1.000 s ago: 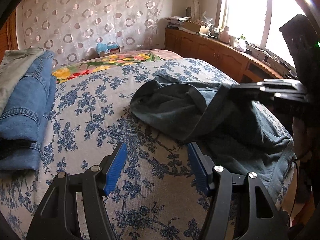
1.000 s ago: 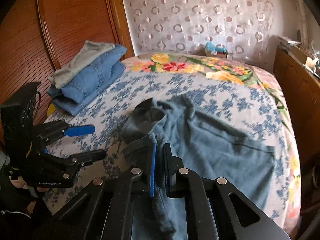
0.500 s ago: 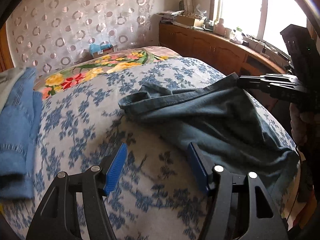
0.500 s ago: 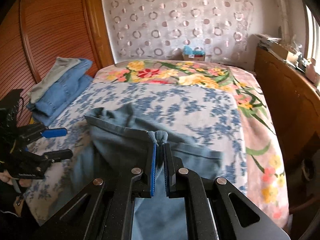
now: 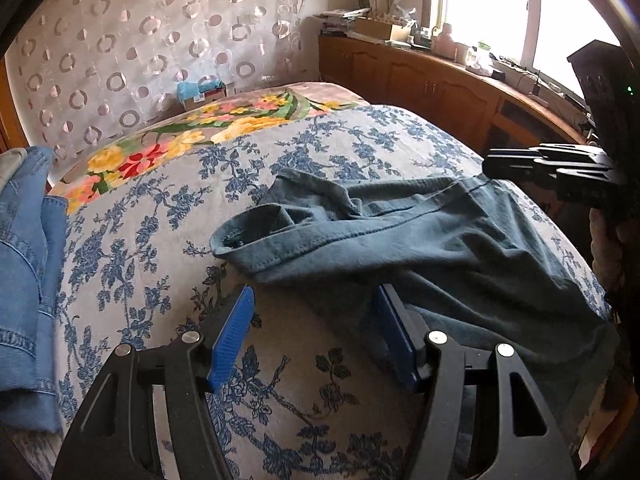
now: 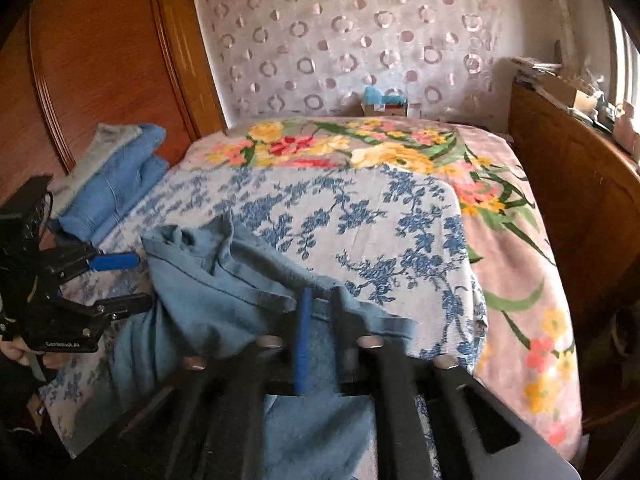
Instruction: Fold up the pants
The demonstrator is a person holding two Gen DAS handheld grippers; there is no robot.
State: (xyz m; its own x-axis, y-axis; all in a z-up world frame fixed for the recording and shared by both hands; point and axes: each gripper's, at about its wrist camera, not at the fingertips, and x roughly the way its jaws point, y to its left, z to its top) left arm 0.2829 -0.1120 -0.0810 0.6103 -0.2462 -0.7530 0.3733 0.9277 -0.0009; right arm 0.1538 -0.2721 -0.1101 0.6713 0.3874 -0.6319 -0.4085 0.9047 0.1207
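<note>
Blue-grey pants (image 5: 420, 240) lie rumpled across the near part of the bed, one leg opening toward the left; they also show in the right wrist view (image 6: 224, 292). My left gripper (image 5: 316, 328) is open and empty just in front of the pants' near edge. My right gripper (image 6: 320, 304) has its jaws slightly parted with the pants' edge lying between them; it shows in the left wrist view (image 5: 492, 164) at the pants' right end.
The bed (image 5: 160, 240) has a blue floral cover and a flowered blanket (image 6: 360, 148) at the far end. Folded jeans (image 5: 24, 260) are stacked on its left side. A wooden cabinet (image 5: 440, 92) runs along the right; a wooden wardrobe (image 6: 80, 60) stands at the left.
My right gripper pulled the pants' edge to the right and down onto the bed, spreading them, and its jaws have started to part. My left gripper moved closer to the pants.
</note>
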